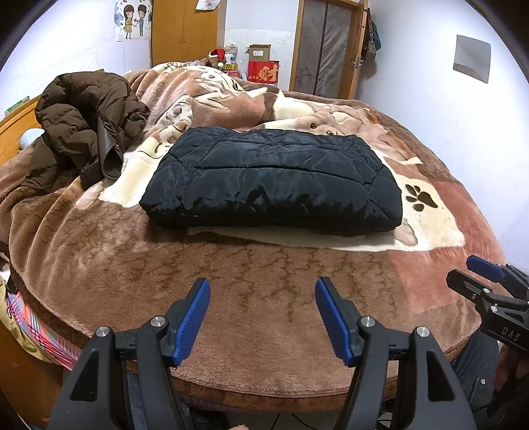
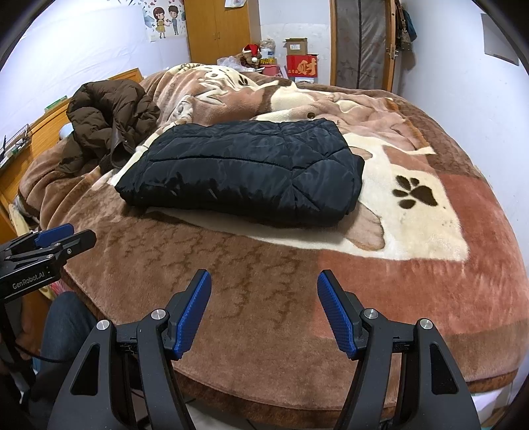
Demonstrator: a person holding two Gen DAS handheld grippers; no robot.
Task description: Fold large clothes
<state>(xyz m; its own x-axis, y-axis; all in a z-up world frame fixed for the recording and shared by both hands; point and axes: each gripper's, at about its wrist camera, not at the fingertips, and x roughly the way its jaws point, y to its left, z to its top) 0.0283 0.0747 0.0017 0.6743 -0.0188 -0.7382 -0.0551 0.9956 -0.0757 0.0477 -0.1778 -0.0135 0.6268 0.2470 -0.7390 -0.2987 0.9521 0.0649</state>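
Observation:
A black quilted jacket [image 1: 271, 178] lies folded into a flat rectangle on the brown plush blanket [image 1: 231, 297] in the middle of the bed; it also shows in the right wrist view [image 2: 244, 172]. A brown puffer jacket [image 1: 86, 122] lies crumpled at the back left, also seen in the right wrist view [image 2: 112, 115]. My left gripper [image 1: 263, 287] is open and empty above the blanket's near edge, well short of the black jacket. My right gripper [image 2: 264, 281] is open and empty at the near edge too, and shows at the right of the left wrist view [image 1: 486, 274].
A bunched part of the blanket [image 1: 211, 96] rises behind the black jacket. A wooden wardrobe [image 1: 185, 29], a red box [image 1: 264, 71] and a door [image 1: 327, 46] stand beyond the bed. A wooden headboard [image 1: 16, 129] is at the left.

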